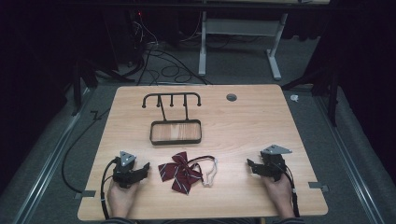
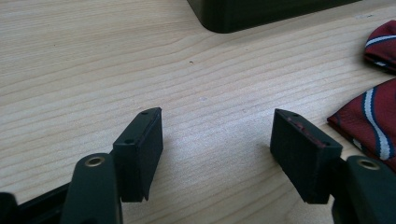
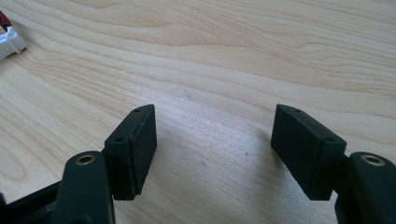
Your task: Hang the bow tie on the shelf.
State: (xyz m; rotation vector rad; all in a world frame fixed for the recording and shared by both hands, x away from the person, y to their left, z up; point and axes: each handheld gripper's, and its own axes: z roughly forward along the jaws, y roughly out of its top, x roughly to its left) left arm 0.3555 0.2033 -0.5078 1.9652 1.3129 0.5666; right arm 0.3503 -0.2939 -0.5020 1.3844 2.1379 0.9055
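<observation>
Both hands rest at the near edge of the counter (image 1: 243, 116), left gripper (image 1: 144, 169) and right gripper (image 1: 252, 165) with fingers spread, holding nothing. Between them lies a dark red bow tie (image 1: 180, 171); behind it stands a black rack (image 1: 173, 117).

Matt wood-grain table (image 1: 243, 130), striped cloth bow tie (image 1: 180, 171), black metal rack (image 1: 173, 116)
</observation>
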